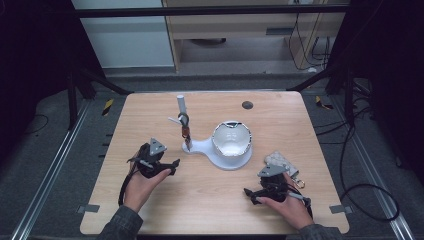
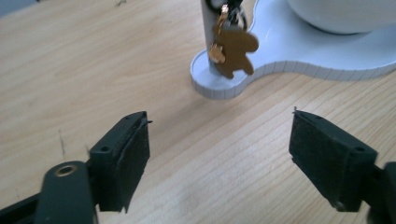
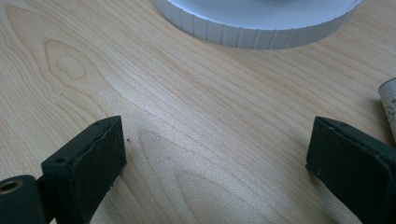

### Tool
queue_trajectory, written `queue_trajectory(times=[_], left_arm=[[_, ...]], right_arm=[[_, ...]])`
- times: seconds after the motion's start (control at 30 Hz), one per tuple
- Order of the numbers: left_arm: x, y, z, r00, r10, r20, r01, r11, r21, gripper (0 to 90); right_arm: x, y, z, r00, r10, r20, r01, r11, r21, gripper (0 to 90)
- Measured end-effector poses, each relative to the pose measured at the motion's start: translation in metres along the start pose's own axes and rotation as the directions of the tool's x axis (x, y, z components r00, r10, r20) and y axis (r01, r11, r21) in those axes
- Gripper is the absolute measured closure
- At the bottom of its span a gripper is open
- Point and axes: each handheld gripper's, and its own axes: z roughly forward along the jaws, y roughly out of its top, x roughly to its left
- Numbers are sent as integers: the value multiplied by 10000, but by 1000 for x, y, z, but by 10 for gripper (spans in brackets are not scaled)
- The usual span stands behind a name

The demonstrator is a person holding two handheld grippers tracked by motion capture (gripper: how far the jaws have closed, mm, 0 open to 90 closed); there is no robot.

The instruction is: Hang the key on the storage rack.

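In the high view the wooden table (image 1: 210,200) fills the middle of the frame, and both grippers rest low on it. The left gripper (image 1: 172,166) sits at lower left of centre, held by the person's left hand (image 1: 142,187). Its jaws are spread wide with nothing between them. In the left gripper view (image 2: 219,158) bare wood shows in the gap, and the jaws point toward the upper middle of that frame, where a brown gingerbread-shaped keyring (image 2: 233,49) hangs against a white post (image 2: 210,37). The keyring's lower edge reaches down to the rim of the white stand (image 2: 299,51) that carries the post.

In the high view the stand (image 1: 202,147) lies at the centre of the table, the post (image 1: 182,107) rising at its left end and a white bowl (image 1: 231,140) sitting on its round right part. The keyring (image 1: 186,131) hangs near the post's foot, near the left gripper but apart from it.

The right gripper (image 1: 252,194) lies at lower right, held by the right hand (image 1: 290,207), its jaws also spread wide over bare wood. In the right gripper view (image 3: 217,158) the stand's ribbed edge (image 3: 252,35) crosses the top. A pale patterned pouch (image 1: 281,162) lies just behind this gripper, near the right edge of the table.
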Motion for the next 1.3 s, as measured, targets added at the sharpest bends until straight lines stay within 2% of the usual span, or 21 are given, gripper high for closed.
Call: queue_trajectory(times=[0.13, 0.23, 0.33, 0.4, 0.5, 0.6, 0.8, 1.0, 1.17, 1.3], left_arm=[[7, -15, 3, 9991, -408, 107, 408, 9992, 0, 159], [10, -26, 5, 9979, -640, 84, 640, 9980, -6, 157], [15, -35, 6, 9971, -760, 41, 760, 9971, 55, 157], [18, -40, 7, 9946, -1030, 110, 1030, 9947, 22, 156], [20, -43, 7, 9941, -1072, 132, 1071, 9942, 63, 153], [22, -47, 8, 9935, -1122, 215, 1119, 9936, 133, 151], [24, -50, 10, 9936, -1107, 204, 1103, 9937, 183, 142], [24, -56, 15, 9936, -1106, 215, 1092, 9923, 587, 99], [23, -57, 14, 9949, -998, 137, 987, 9929, 667, 86], [24, -58, 15, 9943, -1062, 138, 1050, 9921, 693, 85]], right_arm=[[0, 1, 0, 10000, -2, 31, 2, 10000, 62, 52], [1, 2, -3, 9996, -257, 72, 255, 9994, 233, 64], [3, 5, -8, 9986, -482, 209, 481, 9988, 71, 73], [2, 7, -13, 9978, -543, 374, 539, 9985, 114, 86], [0, 8, -17, 9976, -534, 444, 533, 9986, 44, 88], [-6, 9, -24, 9980, -339, 528, 332, 9994, 137, 86], [-8, 11, -29, 9974, -573, 426, 559, 9979, 338, 85], [-18, 16, -38, 9947, -867, 560, 809, 9919, 981, 90], [-28, 22, -49, 9939, -910, 631, 811, 9862, 1445, 90], [-35, 23, -55, 9930, -926, 727, 785, 9809, 1781, 88]])
